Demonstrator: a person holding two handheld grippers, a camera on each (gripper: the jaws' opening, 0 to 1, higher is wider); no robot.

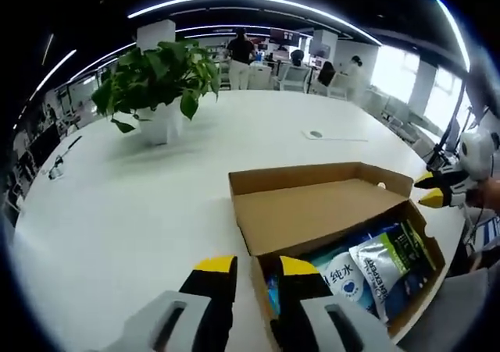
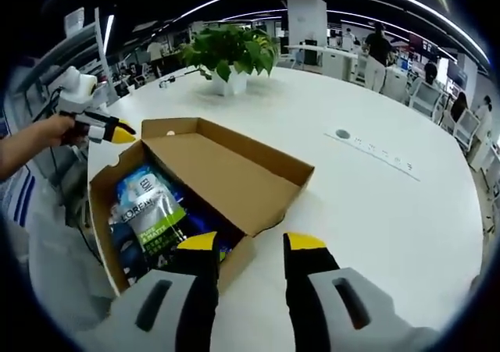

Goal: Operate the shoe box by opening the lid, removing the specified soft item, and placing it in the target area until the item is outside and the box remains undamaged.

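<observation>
A brown cardboard shoe box [image 1: 262,278] [image 2: 101,204] lies on the white table with its lid [image 1: 312,211] [image 2: 226,172] folded back. Inside are soft packets: a silver-green one [image 1: 387,262] [image 2: 160,219] and blue-white ones [image 1: 340,278] [image 2: 141,182]. My left gripper [image 1: 256,266] is open at one end of the box, with a box corner seen between its jaws. My right gripper [image 2: 254,243] is open at the opposite end, its jaws either side of the lid's corner. Each gripper also appears in the other view, the right gripper [image 1: 432,190] and the left gripper [image 2: 117,133], hand-held beside the box.
A potted green plant [image 1: 160,79] [image 2: 230,51] stands on the table beyond the box. A flat round table fitting [image 1: 315,134] [image 2: 342,134] lies on the white surface. People and chairs are at the far end of the room. The table edge runs close to the box.
</observation>
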